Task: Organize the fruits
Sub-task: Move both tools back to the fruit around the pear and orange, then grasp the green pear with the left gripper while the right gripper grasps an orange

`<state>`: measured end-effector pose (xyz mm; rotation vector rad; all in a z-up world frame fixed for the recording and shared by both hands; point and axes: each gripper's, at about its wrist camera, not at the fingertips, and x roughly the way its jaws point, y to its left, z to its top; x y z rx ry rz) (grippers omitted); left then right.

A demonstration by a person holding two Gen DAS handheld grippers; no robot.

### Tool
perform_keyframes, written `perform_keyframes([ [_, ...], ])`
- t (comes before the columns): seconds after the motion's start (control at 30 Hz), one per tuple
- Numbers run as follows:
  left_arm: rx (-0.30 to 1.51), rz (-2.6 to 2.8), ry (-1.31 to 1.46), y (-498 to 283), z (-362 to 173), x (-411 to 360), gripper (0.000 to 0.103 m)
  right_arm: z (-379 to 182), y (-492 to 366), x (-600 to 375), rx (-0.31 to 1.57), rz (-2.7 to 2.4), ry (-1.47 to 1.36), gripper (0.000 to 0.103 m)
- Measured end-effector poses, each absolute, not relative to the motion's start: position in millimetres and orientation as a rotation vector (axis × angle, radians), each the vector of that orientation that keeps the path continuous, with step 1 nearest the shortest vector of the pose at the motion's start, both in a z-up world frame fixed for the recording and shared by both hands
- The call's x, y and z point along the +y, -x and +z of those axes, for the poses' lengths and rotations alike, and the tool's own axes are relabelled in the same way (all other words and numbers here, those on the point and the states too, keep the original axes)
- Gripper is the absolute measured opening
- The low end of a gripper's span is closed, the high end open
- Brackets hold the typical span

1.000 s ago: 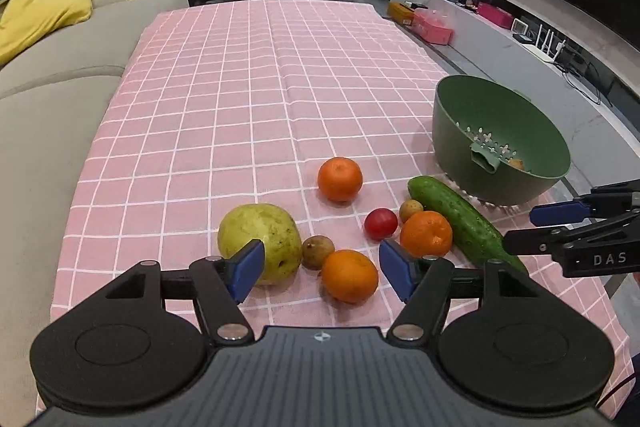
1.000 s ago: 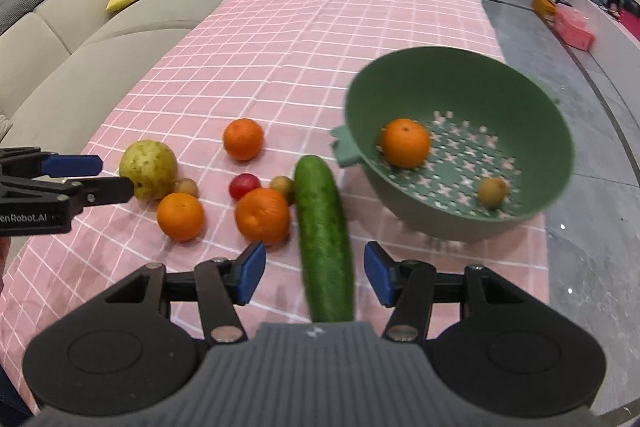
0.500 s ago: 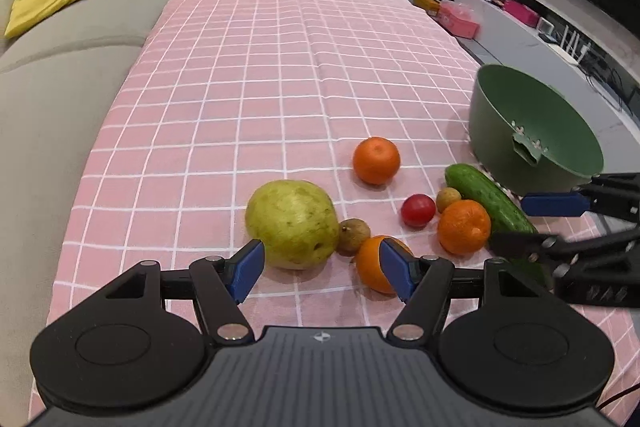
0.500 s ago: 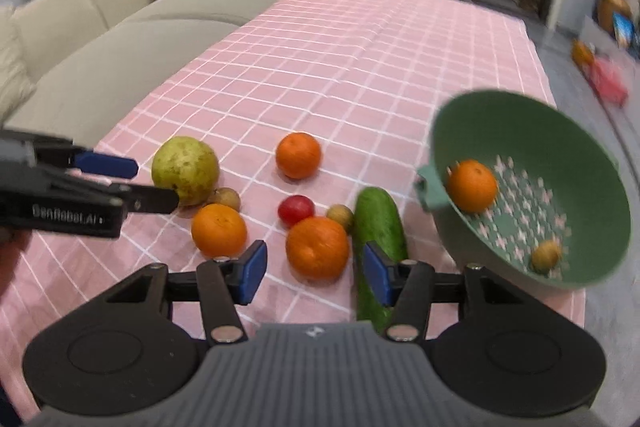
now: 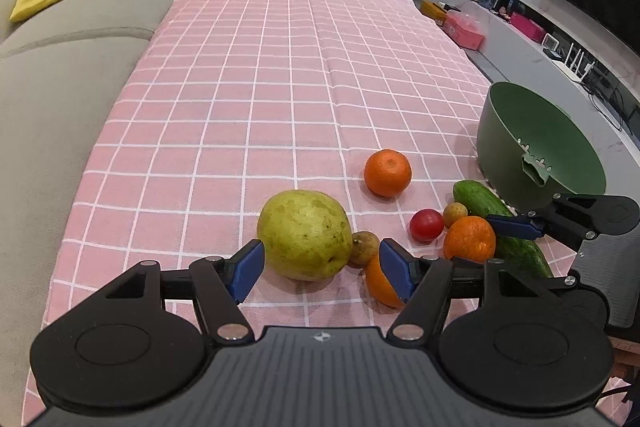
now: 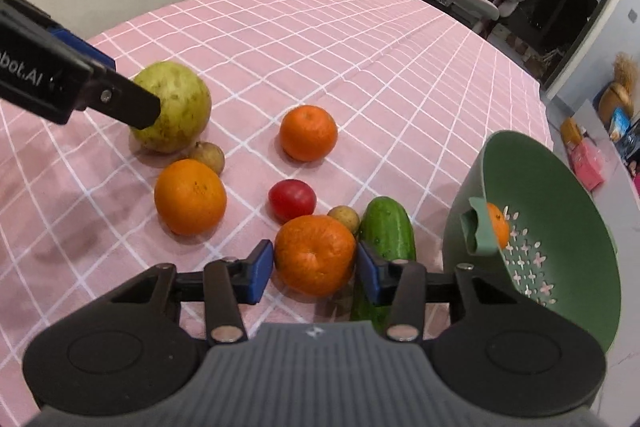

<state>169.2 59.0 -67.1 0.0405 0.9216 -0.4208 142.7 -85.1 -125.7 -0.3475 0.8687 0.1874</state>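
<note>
Orange peel fills the gap between the blue pads of our right gripper point(image 6: 315, 269): the jaws have just been closing around the nearest orange point(image 6: 315, 254), and the pads sit right at its flanks. We cannot tell from the right wrist view whether they press yet, so we call it a bracket, not a grip.

That is where trouble starts. The cucumber point(image 6: 386, 239) lies touching this orange at its 3 o'clock, and our right-hand pad is wedged into that seam. If the pad catches the cucumber as it shuts, the round fruit may squirt out toward 12 o'clock, into the small brown fruit point(image 6: 344, 218) and the red tomato point(image 6: 292, 199). A lift with a shallow hold could drop it on the pink checked cloth point(image 6: 360, 67), where it would roll.

The green colander point(image 6: 560, 247) stands at 3 o'clock with one orange already inside; its lip tab faces us, and a low carry could knock it.

Our left gripper point(image 5: 320, 267) is spread wide around the big green pear point(image 5: 304, 233), pads not touching it. Its right pad hangs over another orange point(image 5: 380, 283), with a small brown fruit at the pear's 3 o'clock; closing off-centre could nudge either away.
</note>
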Motion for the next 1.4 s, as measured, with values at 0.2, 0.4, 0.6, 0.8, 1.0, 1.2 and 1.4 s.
perform_keyframes([
  [0.2,0.916,-0.418,-0.044,-171,-69,57,0.077,-124,-143,-87,0.874,0.189,0.339,0.041],
  [0.4,0.923,-0.384,-0.019,-180,-73,58,0.077,-118,-141,-91,0.910,0.209,0.285,0.040],
  [0.6,0.955,-0.360,0.038,-191,-83,60,0.078,-115,-135,-94,0.932,0.237,0.250,0.040],
  [0.8,0.944,-0.337,0.043,-197,-88,57,0.081,-116,-133,-98,0.943,0.239,0.225,0.040],
  [1.0,1.000,-0.314,0.095,-206,-102,61,0.080,-118,-132,-98,0.948,0.256,0.216,0.041],
  [1.2,1.008,-0.315,0.096,-207,-103,61,0.080,-117,-133,-99,0.952,0.264,0.208,0.041],
  [1.4,0.997,-0.325,0.107,-206,-99,64,0.080,-117,-134,-99,0.955,0.264,0.214,0.041],
])
